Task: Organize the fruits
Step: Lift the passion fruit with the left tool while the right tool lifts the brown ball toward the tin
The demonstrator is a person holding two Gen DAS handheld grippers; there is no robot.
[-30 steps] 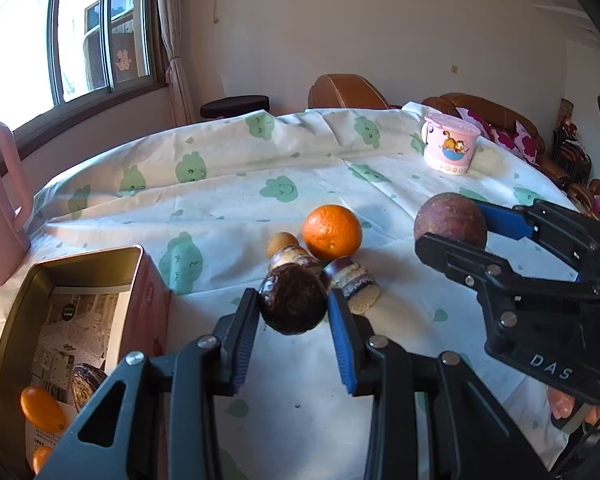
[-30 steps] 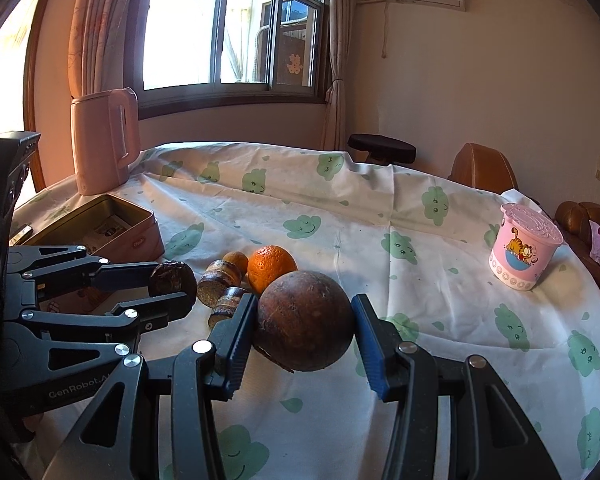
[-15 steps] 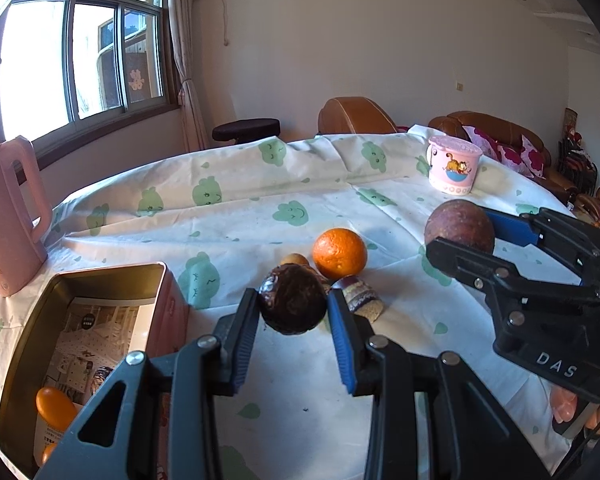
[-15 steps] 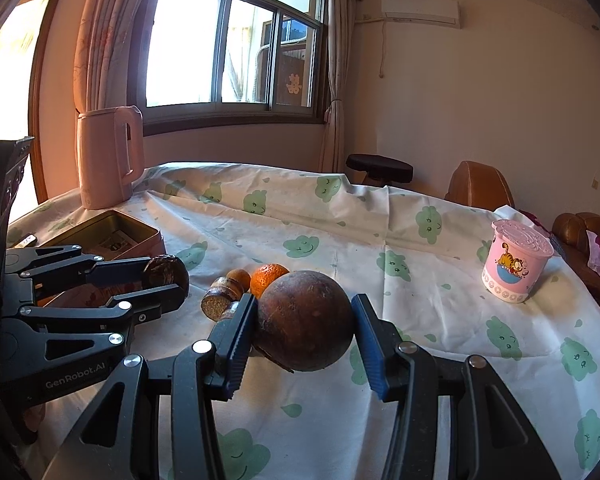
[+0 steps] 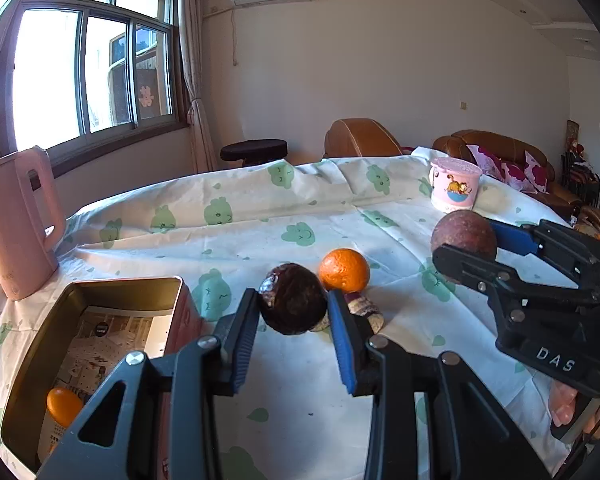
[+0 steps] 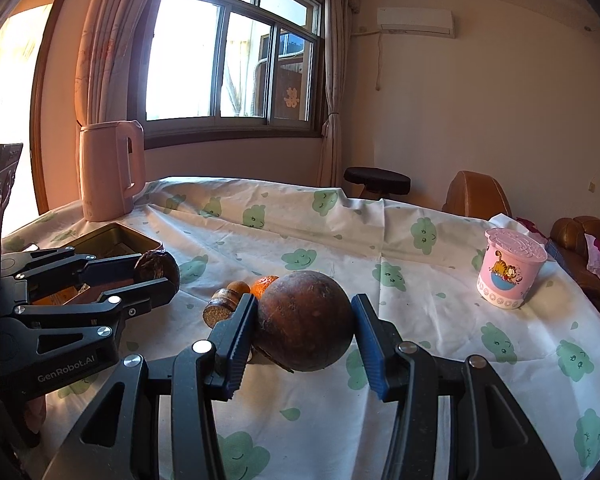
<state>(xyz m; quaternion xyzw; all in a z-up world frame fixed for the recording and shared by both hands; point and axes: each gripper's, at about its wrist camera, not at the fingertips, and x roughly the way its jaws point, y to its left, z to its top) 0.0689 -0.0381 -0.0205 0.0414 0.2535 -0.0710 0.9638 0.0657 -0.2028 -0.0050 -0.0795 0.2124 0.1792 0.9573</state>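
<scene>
My left gripper (image 5: pixel 294 312) is shut on a small dark wrinkled fruit (image 5: pixel 292 298) and holds it above the table, just right of the open metal tin (image 5: pixel 100 292). The tin holds a small orange fruit (image 5: pixel 63 406) on printed paper. My right gripper (image 6: pixel 304 322) is shut on a large brown round fruit (image 6: pixel 306 320), held above the cloth; it also shows in the left wrist view (image 5: pixel 463 236). An orange (image 5: pixel 344 270) lies on the tablecloth, with small brownish striped pieces (image 5: pixel 362 308) beside it.
A pink kettle (image 6: pixel 110 168) stands at the table's far left behind the tin. A pink cartoon cup (image 6: pixel 512 268) stands at the far right. A dark stool (image 6: pixel 376 180) and brown sofa (image 5: pixel 496 148) are beyond the table.
Both grippers have risen and tilted up while holding their fruits; the table items now sit lower and farther in view. The left gripper's fruit now hangs nearer the tin's right edge.
</scene>
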